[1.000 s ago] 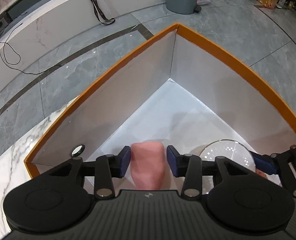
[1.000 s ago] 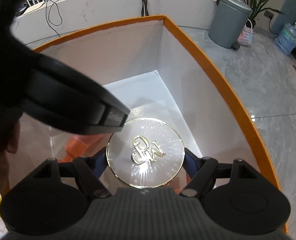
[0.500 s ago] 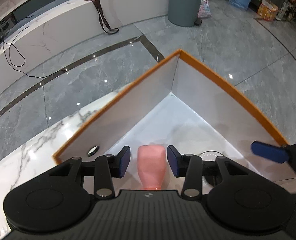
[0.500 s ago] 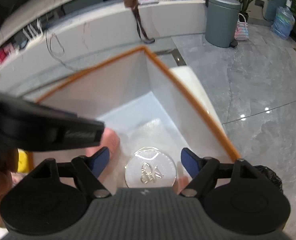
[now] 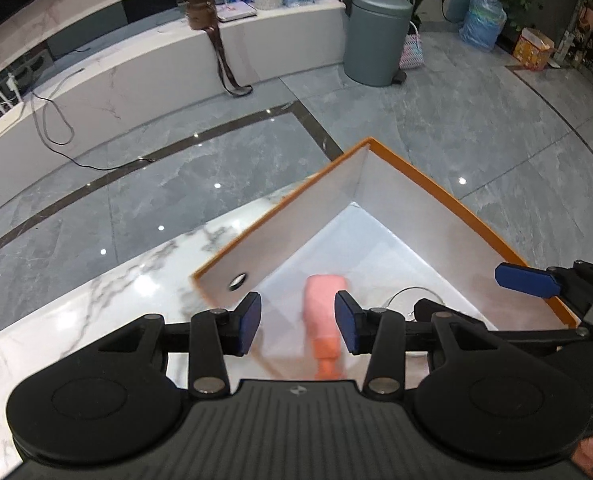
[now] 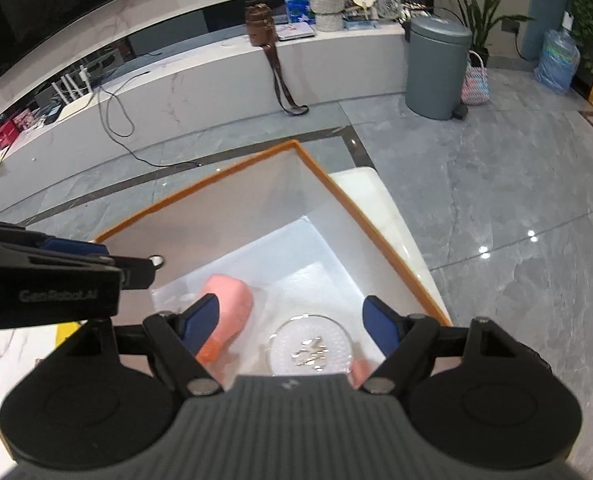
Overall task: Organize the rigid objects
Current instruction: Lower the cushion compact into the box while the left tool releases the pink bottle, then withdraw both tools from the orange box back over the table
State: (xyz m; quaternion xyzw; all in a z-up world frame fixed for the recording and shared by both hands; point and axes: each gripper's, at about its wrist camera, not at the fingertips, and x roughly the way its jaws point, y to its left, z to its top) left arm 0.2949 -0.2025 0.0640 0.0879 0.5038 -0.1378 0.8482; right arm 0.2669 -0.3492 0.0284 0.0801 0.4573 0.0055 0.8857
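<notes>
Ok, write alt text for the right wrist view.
An open tool hangs over an orange-rimmed white box holding a pink bottle and a round clear disc. Another tool enters from the left.

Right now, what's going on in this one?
A person is working with two handheld grippers over an orange-rimmed box on a marble table. Two things lie on the box floor: a pink bottle and a round clear lid with a shiny emblem. The left gripper and the right gripper are both above the box with nothing between their jaws, which stand apart. Both items look placed, with neither gripper touching them.
</notes>
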